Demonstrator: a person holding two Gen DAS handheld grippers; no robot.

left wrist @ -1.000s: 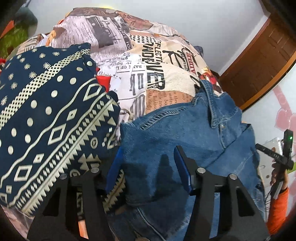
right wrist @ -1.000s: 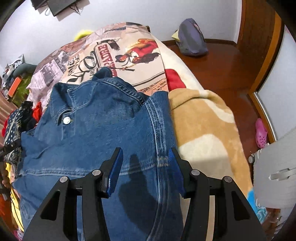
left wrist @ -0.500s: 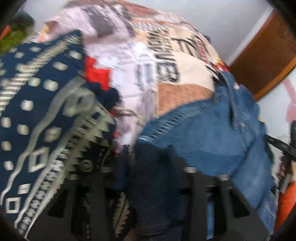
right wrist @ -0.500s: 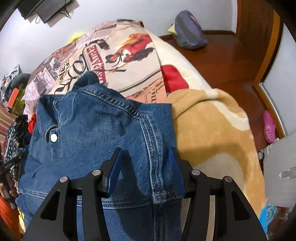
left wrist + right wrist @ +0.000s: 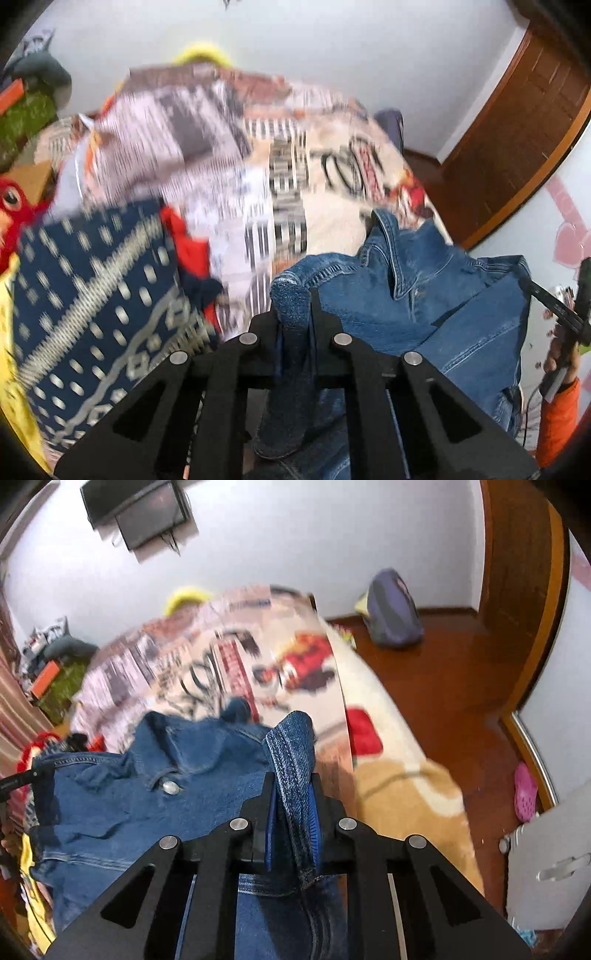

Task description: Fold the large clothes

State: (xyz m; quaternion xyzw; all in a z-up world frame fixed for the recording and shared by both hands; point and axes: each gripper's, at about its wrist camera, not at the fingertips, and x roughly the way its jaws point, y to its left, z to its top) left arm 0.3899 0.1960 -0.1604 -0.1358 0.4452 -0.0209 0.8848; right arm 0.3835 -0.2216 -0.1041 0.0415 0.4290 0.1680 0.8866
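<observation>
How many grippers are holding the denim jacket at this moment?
2. The left gripper has its jaws shut on a fold of the denim jacket. The right gripper pinches another fold. No other gripper is in view.

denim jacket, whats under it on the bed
Under the denim jacket a printed bedspread shows past its collar, with a tan blanket at its right side. What lies directly beneath the denim is covered. Both tongs, left and right, pinch its folds.
</observation>
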